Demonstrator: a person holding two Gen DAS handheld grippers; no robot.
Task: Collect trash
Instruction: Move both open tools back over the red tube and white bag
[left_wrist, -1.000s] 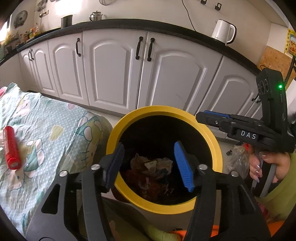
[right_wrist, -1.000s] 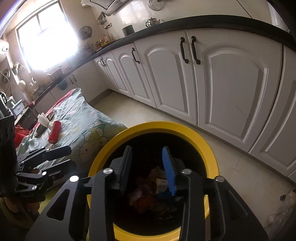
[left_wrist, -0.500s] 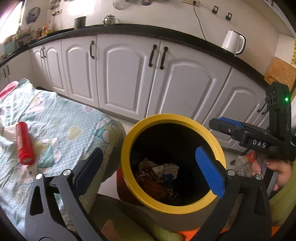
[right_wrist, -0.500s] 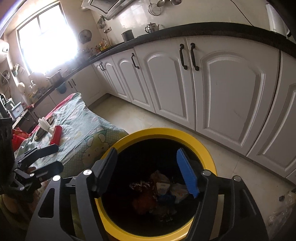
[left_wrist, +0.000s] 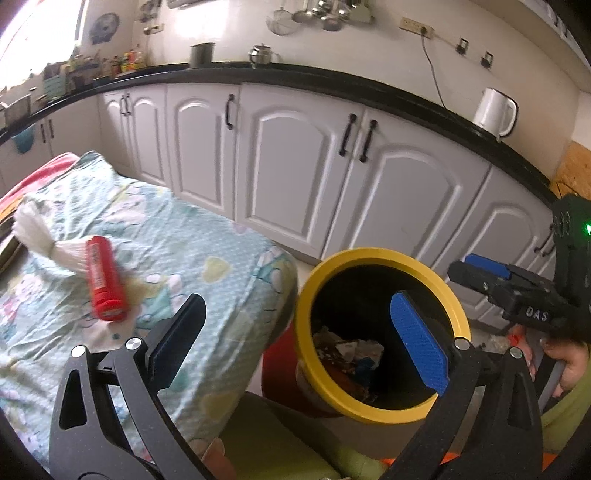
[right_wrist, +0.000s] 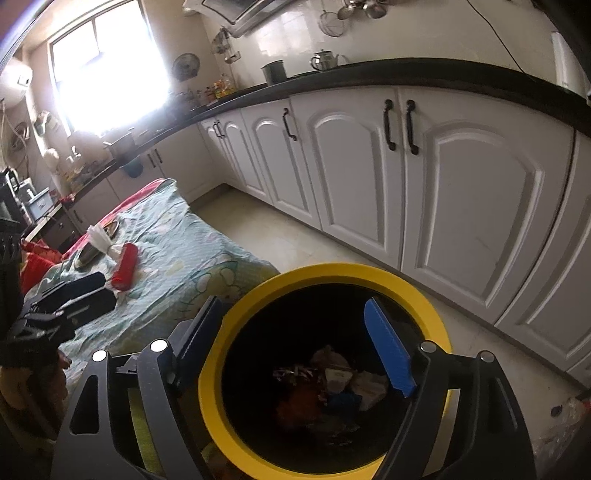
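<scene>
A yellow-rimmed bin (left_wrist: 369, 254) (right_wrist: 332, 271) stands on the floor beside the table, with crumpled wrappers (left_wrist: 351, 350) (right_wrist: 332, 376) at its bottom. My left gripper (left_wrist: 299, 343) is open and empty, straddling the table's edge and the bin's left rim. Above the bin's mouth my right gripper (right_wrist: 295, 347) is open and empty too; it shows at the right of the left wrist view (left_wrist: 484, 273). On the patterned cloth (left_wrist: 166, 258) lie a red tube (left_wrist: 101, 284) (right_wrist: 125, 266) and a bunch of white tissue (left_wrist: 37, 232) (right_wrist: 99, 238).
White cabinets (left_wrist: 295, 173) under a black counter run behind the bin. A white kettle (left_wrist: 495, 112) stands on the counter. A clear plastic bag (right_wrist: 565, 417) lies on the floor at right. A hand (left_wrist: 565, 354) grips the right tool's handle.
Both grippers opened wide over the bin after dropping what they held. The left gripper swung left toward the table, bringing the red tube and tissue into fuller view.
</scene>
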